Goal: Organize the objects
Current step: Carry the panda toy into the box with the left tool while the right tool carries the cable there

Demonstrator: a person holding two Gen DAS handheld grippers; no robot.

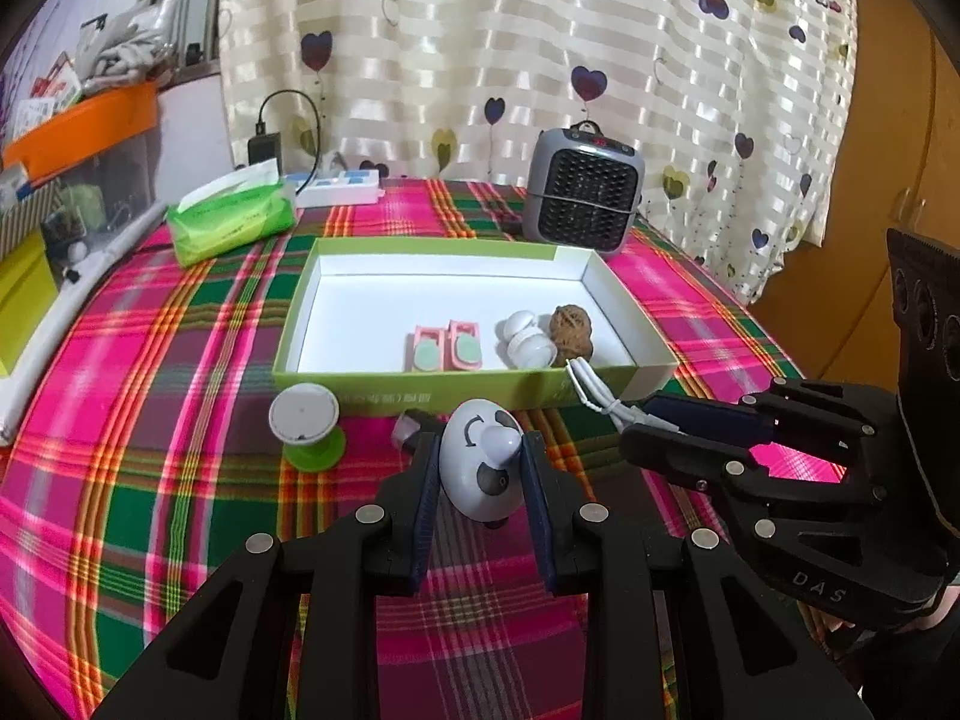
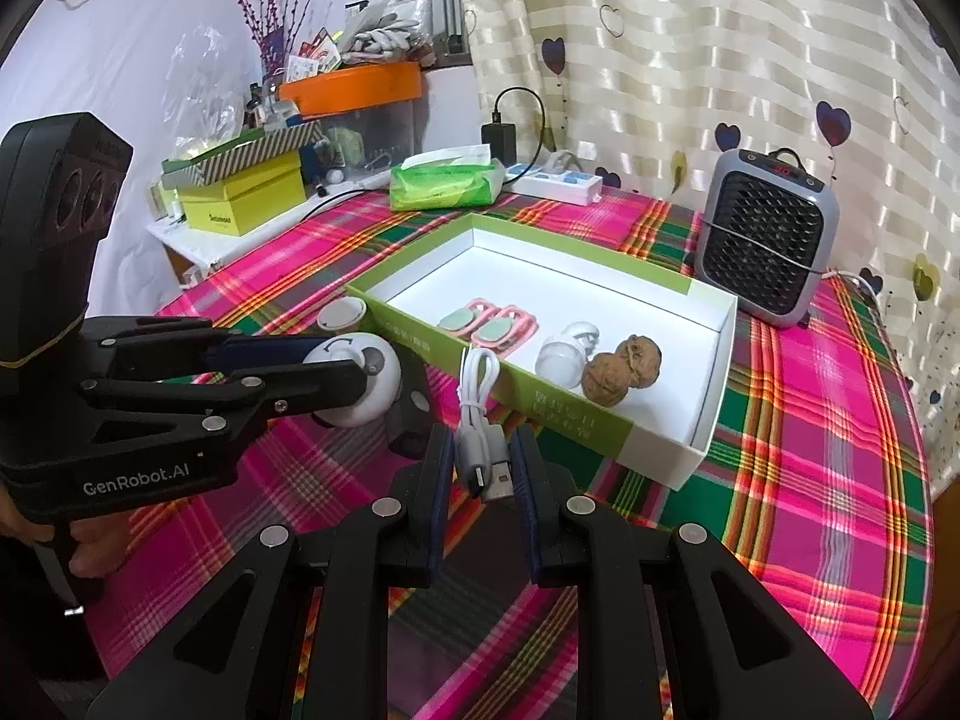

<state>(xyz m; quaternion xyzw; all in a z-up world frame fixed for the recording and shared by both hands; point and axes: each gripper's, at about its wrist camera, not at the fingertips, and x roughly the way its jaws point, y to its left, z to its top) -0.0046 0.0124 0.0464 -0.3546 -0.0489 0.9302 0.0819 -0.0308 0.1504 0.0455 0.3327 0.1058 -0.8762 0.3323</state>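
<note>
Because both items are bound for the green box (image 1: 456, 387) just ahead, the left hand-held gripper (image 1: 483, 468) is clamped on a white egg-shaped toy (image 1: 480, 480). The right hand-held gripper (image 2: 480, 462) is clamped on a coiled white cable (image 2: 477, 408), both held clear of the worktop (image 2: 810, 420).

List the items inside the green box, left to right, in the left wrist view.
Two pink rectangular clips with green pads → white round plastic knobs → brown wrinkled walnuts.
</note>
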